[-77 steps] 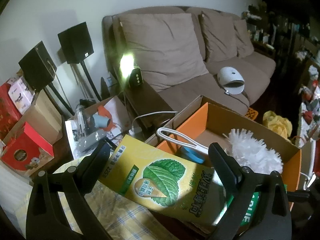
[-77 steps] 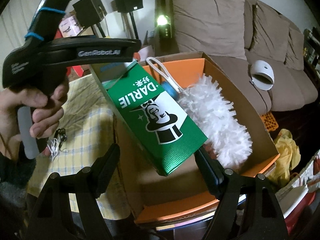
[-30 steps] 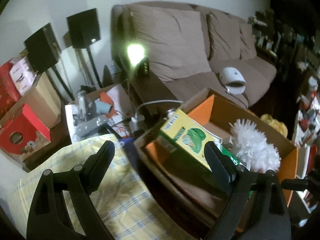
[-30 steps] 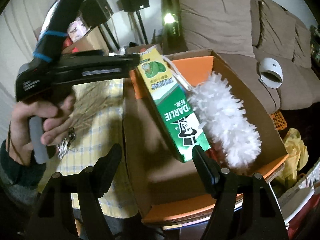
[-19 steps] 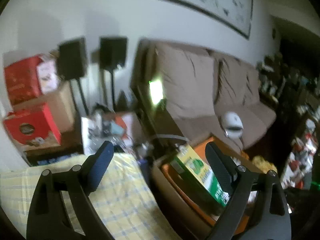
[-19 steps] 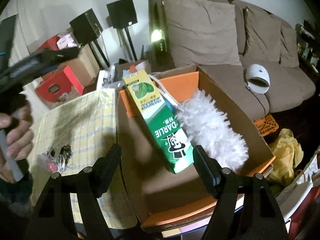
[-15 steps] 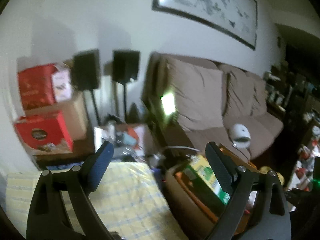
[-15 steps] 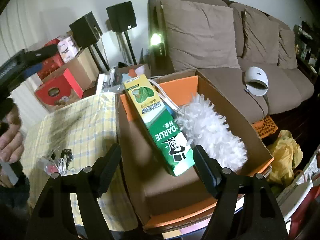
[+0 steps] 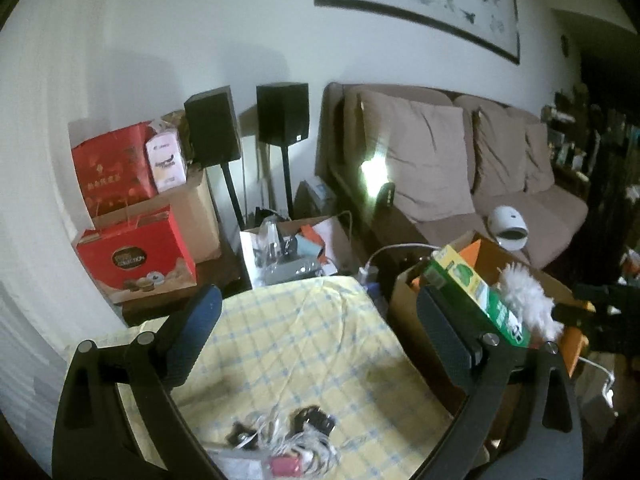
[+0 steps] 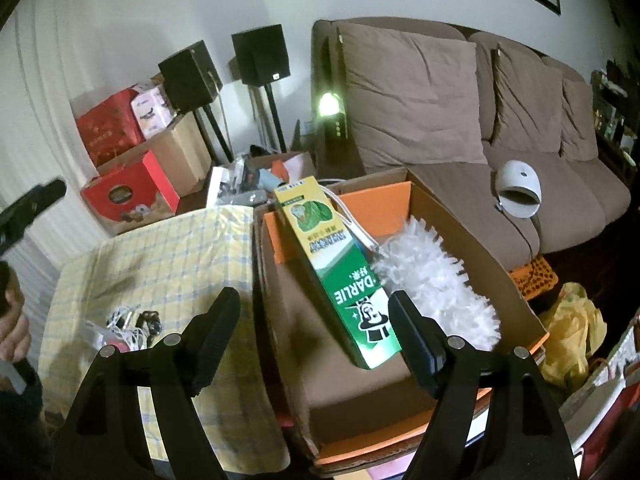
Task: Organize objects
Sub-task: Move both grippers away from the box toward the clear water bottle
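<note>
A green and yellow toothpaste box (image 10: 340, 264) leans lengthwise inside the open cardboard box (image 10: 460, 208), next to a white fluffy duster (image 10: 432, 280). My right gripper (image 10: 316, 322) hovers open above the box's near side, with nothing between its fingers. My left gripper (image 9: 320, 320) is over the yellow checked tablecloth (image 9: 320, 344); its jaws are opening and nothing is between them. From there the toothpaste box (image 9: 472, 296) and duster (image 9: 524, 300) sit to the right. A tangle of white cables and small dark items (image 9: 288, 436) lies on the cloth below the left gripper.
A brown sofa (image 10: 420, 100) with a white dome-shaped device (image 10: 520, 188) stands behind the box. Two black speakers (image 9: 248, 124) on stands, red cartons (image 9: 136, 256) and a cluttered side box (image 9: 288, 248) line the wall. A yellow bag (image 10: 576, 332) lies on the floor right.
The left gripper let go of the toothpaste box, then drew back left and upward until it was over the cloth. The toothpaste box stays leaning in the cardboard box. The right gripper rose slightly.
</note>
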Tool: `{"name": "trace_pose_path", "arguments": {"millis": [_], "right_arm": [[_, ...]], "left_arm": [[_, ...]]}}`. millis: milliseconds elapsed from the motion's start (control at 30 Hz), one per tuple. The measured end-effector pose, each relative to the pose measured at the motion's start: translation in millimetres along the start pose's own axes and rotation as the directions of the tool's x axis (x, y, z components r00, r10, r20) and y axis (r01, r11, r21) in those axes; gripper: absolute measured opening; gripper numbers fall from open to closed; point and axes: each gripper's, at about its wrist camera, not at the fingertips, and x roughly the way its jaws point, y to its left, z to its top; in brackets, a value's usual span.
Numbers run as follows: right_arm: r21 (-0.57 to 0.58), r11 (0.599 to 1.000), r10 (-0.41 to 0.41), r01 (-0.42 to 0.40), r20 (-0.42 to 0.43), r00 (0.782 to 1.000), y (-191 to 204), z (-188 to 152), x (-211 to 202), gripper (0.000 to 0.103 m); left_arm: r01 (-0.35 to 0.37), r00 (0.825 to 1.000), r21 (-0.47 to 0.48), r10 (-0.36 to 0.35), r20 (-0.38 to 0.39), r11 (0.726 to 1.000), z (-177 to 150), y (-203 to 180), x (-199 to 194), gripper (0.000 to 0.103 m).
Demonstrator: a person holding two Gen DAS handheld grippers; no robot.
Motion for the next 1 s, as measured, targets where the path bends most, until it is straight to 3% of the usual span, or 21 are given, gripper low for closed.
{"name": "trace_pose_path", "arguments": {"millis": [267, 400, 600, 767, 833, 1000], "right_arm": [[-0.025, 1.0, 0.014, -0.013, 0.038, 0.999, 13, 2, -7, 0.08], [-0.056, 0.998, 0.019, -0.017, 0.029, 0.999, 22, 0, -5, 0.081], [-0.076, 0.997, 0.023, -0.021, 0.028, 0.999, 30, -1, -3, 0.081], [-0.09, 0.996, 0.027, -0.024, 0.025, 0.999, 34, -2, -2, 0.082], [-0.087, 0.996, 0.022, -0.021, 0.02, 1.0, 33, -2, -1, 0.082], [-0.08, 0.997, 0.021, -0.019, 0.02, 1.0, 31, -2, -1, 0.083]], "left_arm": [[-0.058, 0.998, -0.008, 0.058, -0.013, 0.998, -14, 21, -24, 0.103], [-0.165, 0.986, 0.014, 0.166, -0.032, 0.986, -29, 33, -14, 0.102], [-0.126, 0.976, -0.111, 0.103, -0.191, 0.986, -55, 64, 4, 0.102], [-0.033, 0.972, -0.196, -0.014, -0.234, 0.98, -69, 83, 9, 0.103], [-0.03, 0.97, -0.221, -0.025, -0.242, 0.975, -70, 87, 9, 0.103], [-0.114, 0.963, -0.26, 0.042, -0.267, 0.959, -77, 95, 10, 0.103]]}}
